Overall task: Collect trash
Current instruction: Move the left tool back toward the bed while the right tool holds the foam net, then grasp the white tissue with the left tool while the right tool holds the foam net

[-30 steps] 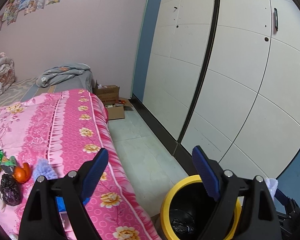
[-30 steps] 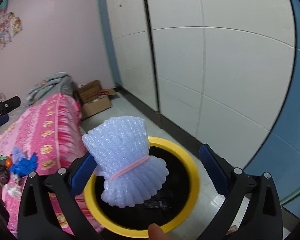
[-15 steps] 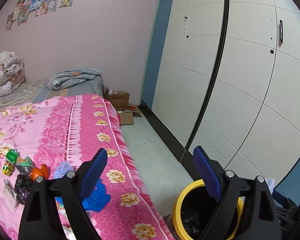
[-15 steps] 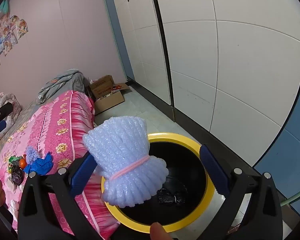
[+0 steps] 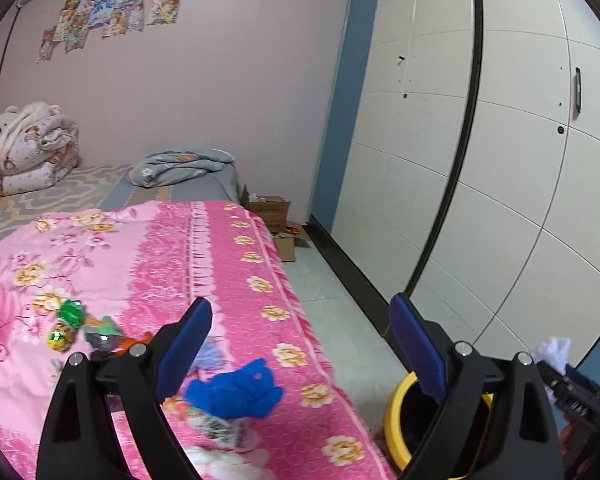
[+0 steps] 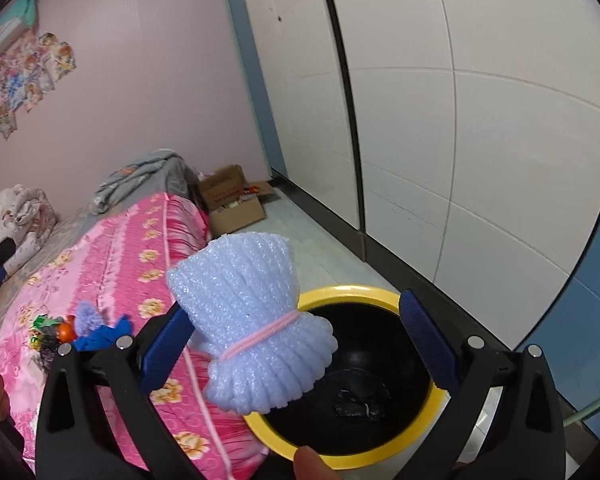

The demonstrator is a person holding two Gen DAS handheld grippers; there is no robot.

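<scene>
My right gripper (image 6: 296, 344) is open above the yellow-rimmed black trash bin (image 6: 436, 408). A pale blue foam net (image 6: 248, 320), tied with a pink band, clings to its left finger (image 6: 162, 350) and hangs over the bin's left rim. My left gripper (image 5: 300, 356) is open and empty over the edge of the pink floral bed (image 5: 140, 264). Loose trash lies on the bed: a blue crumpled piece (image 5: 236, 392), green wrappers (image 5: 66, 322), an orange piece (image 5: 134, 344). The bin also shows at the lower right of the left wrist view (image 5: 396, 420).
White wardrobe doors (image 5: 500, 184) line the right side across a narrow tiled floor strip (image 5: 340, 320). Cardboard boxes (image 6: 232, 200) stand on the floor at the bed's far end. Folded quilts (image 5: 32, 152) lie at the back of the bed.
My left gripper has swung left and up, away from the bin and over the bed. My right gripper has stayed open above the bin with the foam net still stuck to its left finger.
</scene>
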